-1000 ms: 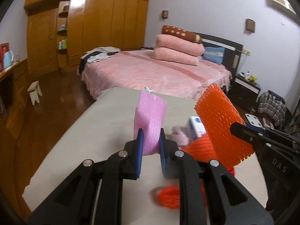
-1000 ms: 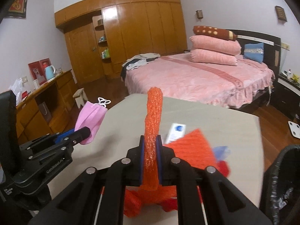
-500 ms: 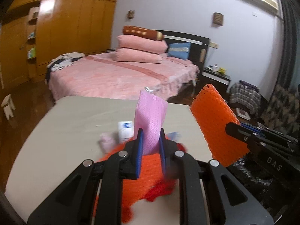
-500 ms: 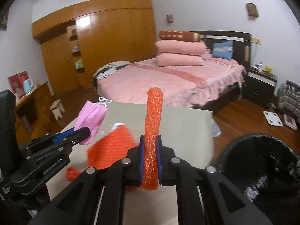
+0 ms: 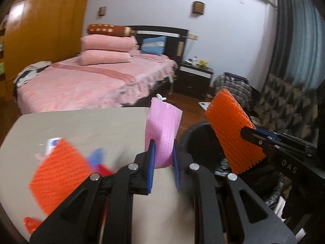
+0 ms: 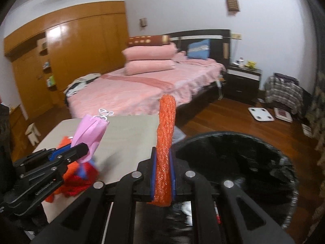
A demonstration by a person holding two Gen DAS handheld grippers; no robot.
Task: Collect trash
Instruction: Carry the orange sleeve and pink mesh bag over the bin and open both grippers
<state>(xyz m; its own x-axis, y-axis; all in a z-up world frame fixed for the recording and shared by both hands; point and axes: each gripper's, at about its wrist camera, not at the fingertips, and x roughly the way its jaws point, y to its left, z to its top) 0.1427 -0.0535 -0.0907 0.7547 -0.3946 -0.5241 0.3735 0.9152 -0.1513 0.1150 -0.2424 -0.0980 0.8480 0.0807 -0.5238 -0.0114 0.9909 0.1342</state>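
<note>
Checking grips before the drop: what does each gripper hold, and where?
Left gripper pinches the pink face mask at its lower end; right gripper clamps the orange foam net near its bottom.

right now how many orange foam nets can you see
2 clearly: one net clamped in the right gripper beside the bin, one net lying on the table. Blurred red-orange scraps near it may hide more.
</note>
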